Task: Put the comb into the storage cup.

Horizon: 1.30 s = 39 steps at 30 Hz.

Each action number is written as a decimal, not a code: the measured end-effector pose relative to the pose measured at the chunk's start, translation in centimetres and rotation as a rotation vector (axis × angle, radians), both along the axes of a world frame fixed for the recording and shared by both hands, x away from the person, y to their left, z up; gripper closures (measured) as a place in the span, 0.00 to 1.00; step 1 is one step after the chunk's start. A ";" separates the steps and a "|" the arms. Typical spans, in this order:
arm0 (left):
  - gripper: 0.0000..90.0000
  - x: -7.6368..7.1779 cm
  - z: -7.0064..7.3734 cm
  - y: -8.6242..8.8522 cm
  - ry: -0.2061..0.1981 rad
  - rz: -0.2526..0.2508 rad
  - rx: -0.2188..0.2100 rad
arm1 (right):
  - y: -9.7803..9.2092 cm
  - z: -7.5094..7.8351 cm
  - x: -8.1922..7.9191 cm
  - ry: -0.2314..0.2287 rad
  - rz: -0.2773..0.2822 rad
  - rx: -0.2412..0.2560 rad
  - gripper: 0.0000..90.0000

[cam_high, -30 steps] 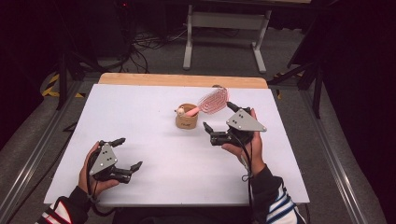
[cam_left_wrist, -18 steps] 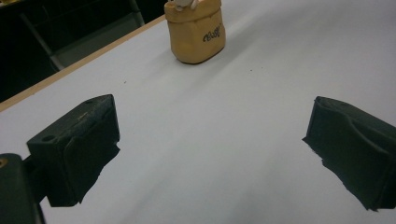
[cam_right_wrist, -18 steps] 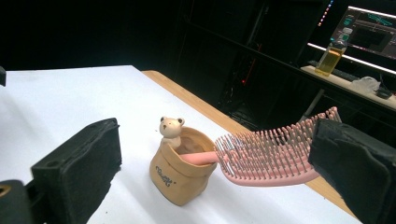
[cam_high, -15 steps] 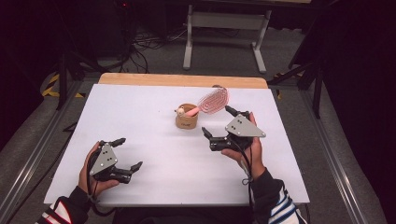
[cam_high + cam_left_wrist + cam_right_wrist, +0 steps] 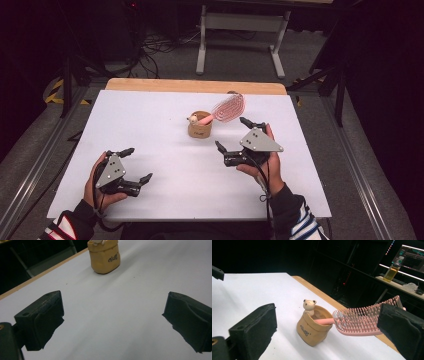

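A small tan pot (image 5: 199, 130) with a bear figure (image 5: 309, 305) on its rim stands toward the far middle of the white table (image 5: 150, 125). A pink hairbrush (image 5: 227, 108) rests with its handle down inside the pot and its bristled head leaning out over the rim, tilted toward the far right.

The right gripper (image 5: 239, 141) is held just right of and nearer than the pot, apart from it — its jaws are spread wide and hold nothing. In the right gripper view the pot and brush sit between those two black jaws, farther off.

The left gripper (image 5: 132, 166) sits near the table's front left, well apart from the pot, jaws likewise released and empty. In the left gripper view the pot (image 5: 104, 255) stands far ahead on the bare white surface.
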<state>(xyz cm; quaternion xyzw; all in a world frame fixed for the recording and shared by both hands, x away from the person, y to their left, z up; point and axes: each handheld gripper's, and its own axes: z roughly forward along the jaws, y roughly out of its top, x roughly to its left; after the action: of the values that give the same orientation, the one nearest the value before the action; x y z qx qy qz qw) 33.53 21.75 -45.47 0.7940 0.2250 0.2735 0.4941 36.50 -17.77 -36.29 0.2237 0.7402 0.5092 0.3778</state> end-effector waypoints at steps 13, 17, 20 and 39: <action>0.04 0.0 0.0 0.0 0.000 0.000 0.003 | 0.0 -0.4 -0.6 -0.004 0.003 -0.024 0.04; 0.04 0.0 0.0 0.0 -0.002 -0.001 0.004 | -0.1 -0.5 -0.8 -0.006 0.004 -0.028 0.04; 0.04 0.0 0.0 0.0 -0.002 -0.001 0.005 | -0.2 -0.7 -1.0 -0.004 0.005 -0.033 0.04; 0.04 0.0 0.0 0.0 0.000 -0.002 0.007 | -1.0 -1.6 -1.7 -0.002 -0.003 -0.047 0.04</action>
<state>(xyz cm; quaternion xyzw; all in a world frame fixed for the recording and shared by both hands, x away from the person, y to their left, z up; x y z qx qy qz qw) 33.51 21.70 -45.49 0.7959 0.2234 0.2740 0.4916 34.83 -18.81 -37.94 0.2153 0.7514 0.4913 0.3842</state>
